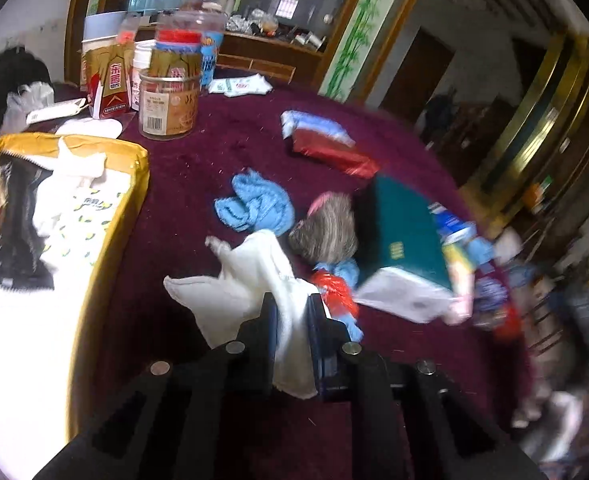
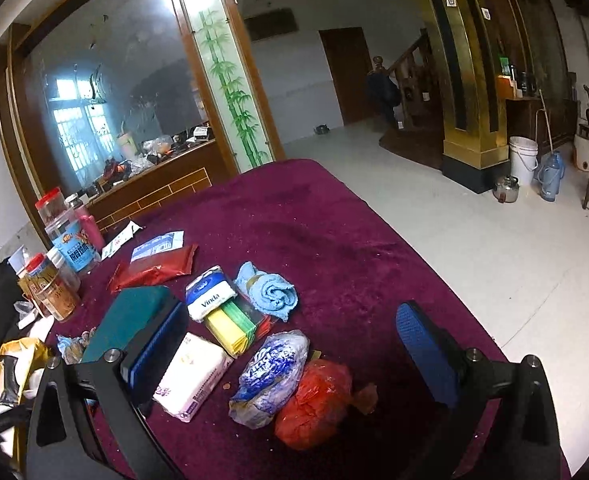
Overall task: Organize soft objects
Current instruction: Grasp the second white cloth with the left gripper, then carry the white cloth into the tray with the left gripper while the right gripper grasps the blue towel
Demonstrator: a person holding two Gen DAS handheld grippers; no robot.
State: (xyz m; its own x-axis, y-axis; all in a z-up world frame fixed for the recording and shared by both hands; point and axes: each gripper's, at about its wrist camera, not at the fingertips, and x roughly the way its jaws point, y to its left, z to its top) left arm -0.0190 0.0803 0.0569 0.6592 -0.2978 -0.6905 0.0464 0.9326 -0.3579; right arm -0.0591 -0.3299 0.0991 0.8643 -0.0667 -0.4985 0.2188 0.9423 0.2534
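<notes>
Cloth (image 1: pixel 254 280) sits pinched in the left gripper (image 1: pixel 292 320); next it lifts to the box (image 1: pixel 106 208). Right gripper (image 2: pixel 294 356) is spread, empty.

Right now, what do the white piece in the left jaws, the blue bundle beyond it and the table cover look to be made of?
White piece: thin woven cloth, matt; it drapes and creases where the left gripper pinches it. Blue bundle: fluffy terry or microfibre, going by its fuzzy, crumpled surface. Table cover: maroon plush or velvet-like pile, with a soft sheen and flecks of lint; the exact fibre is unclear.
</notes>
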